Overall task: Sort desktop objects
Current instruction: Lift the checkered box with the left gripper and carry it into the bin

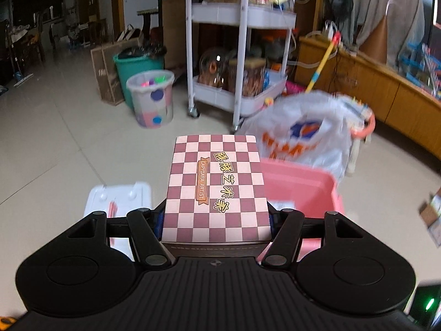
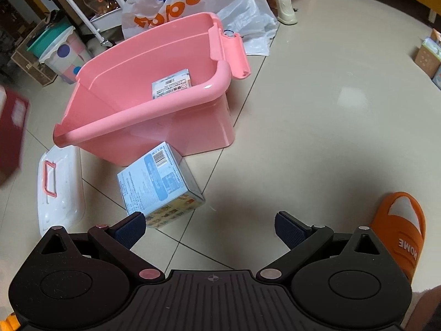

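Observation:
My left gripper [image 1: 216, 219] is shut on a pink-and-maroon checkered box [image 1: 216, 187], held in the air above the floor, with the pink storage bin [image 1: 303, 190] just ahead to the right. The box shows blurred at the left edge of the right wrist view [image 2: 12, 129]. My right gripper [image 2: 209, 229] is open and empty above the floor. A light blue box [image 2: 160, 184] lies on the floor just ahead of its left finger, in front of the pink bin [image 2: 154, 107]. A small package [image 2: 171, 84] lies inside the bin.
The bin's white lid with pink handle [image 2: 59, 187] lies on the floor at left. A white plastic bag [image 2: 176, 2] sits behind the bin. An orange slipper [image 2: 402, 226] is at right. A white rolling cart [image 1: 239, 55] and dotted bucket [image 1: 153, 99] stand further back.

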